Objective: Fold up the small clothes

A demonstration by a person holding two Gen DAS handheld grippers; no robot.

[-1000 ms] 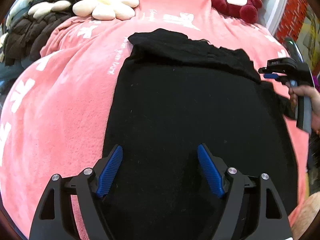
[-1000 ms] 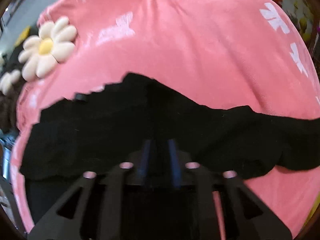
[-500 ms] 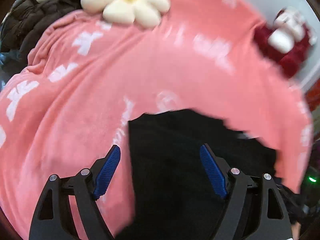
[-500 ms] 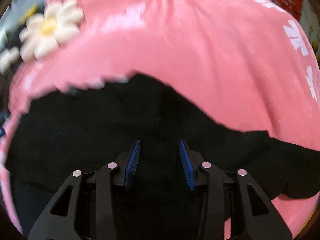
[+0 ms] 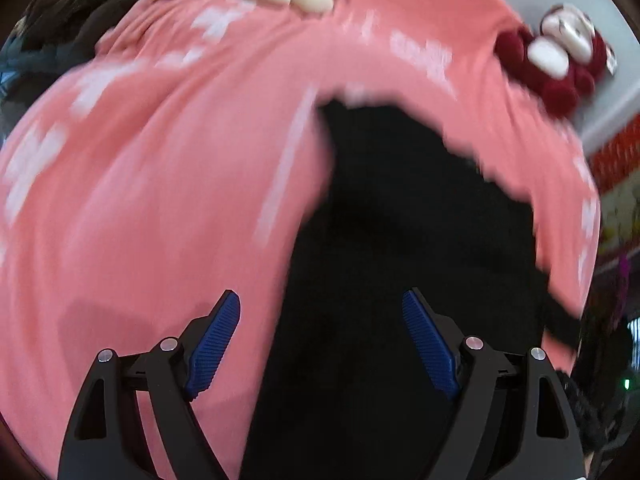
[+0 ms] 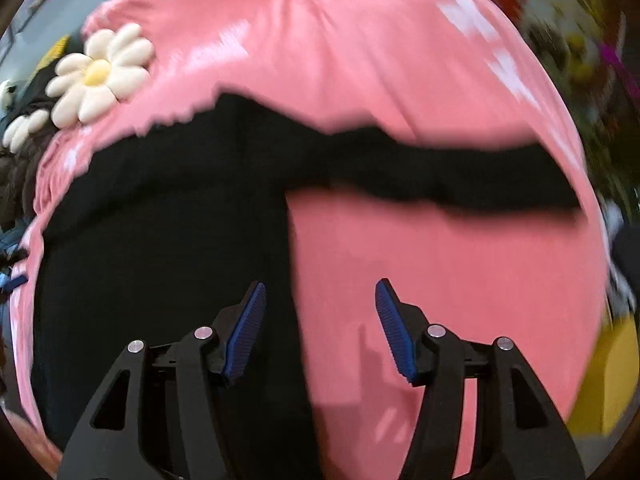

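Pink blanket [image 5: 152, 184] carries your black garment [image 6: 160, 220], spread flat with one sleeve [image 6: 460, 176] stretched rightward. Your left gripper [image 5: 322, 340] and right gripper [image 6: 320, 330] both hover with fingers spread, each straddling a side edge of the garment, gripping nothing.

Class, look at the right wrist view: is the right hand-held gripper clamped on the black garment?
No, the right hand-held gripper is open and empty above the black garment.
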